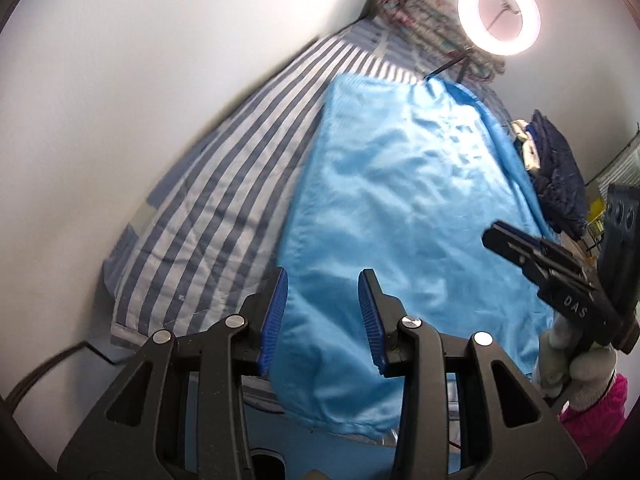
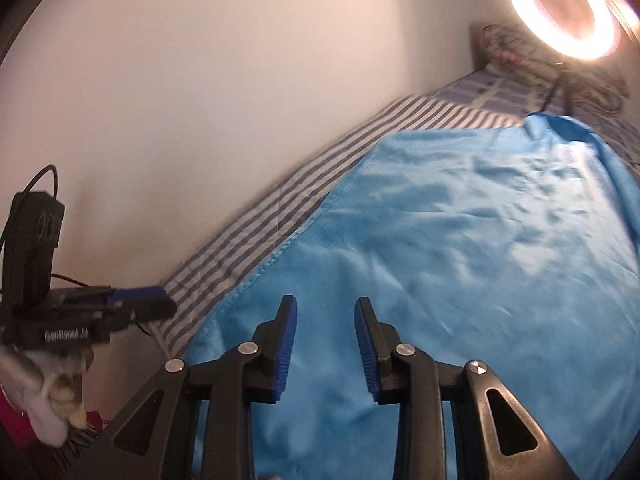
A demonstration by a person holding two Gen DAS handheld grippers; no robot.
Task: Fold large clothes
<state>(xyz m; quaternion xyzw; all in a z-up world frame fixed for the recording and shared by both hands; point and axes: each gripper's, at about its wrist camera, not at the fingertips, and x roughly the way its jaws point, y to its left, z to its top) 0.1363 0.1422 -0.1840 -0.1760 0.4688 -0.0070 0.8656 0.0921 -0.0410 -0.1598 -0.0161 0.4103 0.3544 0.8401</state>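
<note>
A large light-blue garment (image 1: 404, 200) lies spread flat along a bed with a blue-and-white striped sheet (image 1: 208, 216). Its near hem hangs over the bed's end. My left gripper (image 1: 324, 272) hovers above that near end, open, with nothing between its blue pads. My right gripper (image 2: 326, 300) also stands open over the garment (image 2: 460, 248), nothing pinched. In the left wrist view the right gripper (image 1: 494, 236) shows at the right, held by a gloved hand (image 1: 576, 364) with a pink sleeve. In the right wrist view the left gripper (image 2: 166, 300) shows side-on at the left, beside the striped sheet (image 2: 256, 224).
A white wall (image 1: 140, 80) runs along the bed's left side. A lit ring light (image 1: 499, 14) stands at the far end near a floral bundle (image 1: 424, 20). A pile of dark blue clothes (image 1: 556, 168) lies at the bed's right. A cable (image 1: 44, 372) runs low left.
</note>
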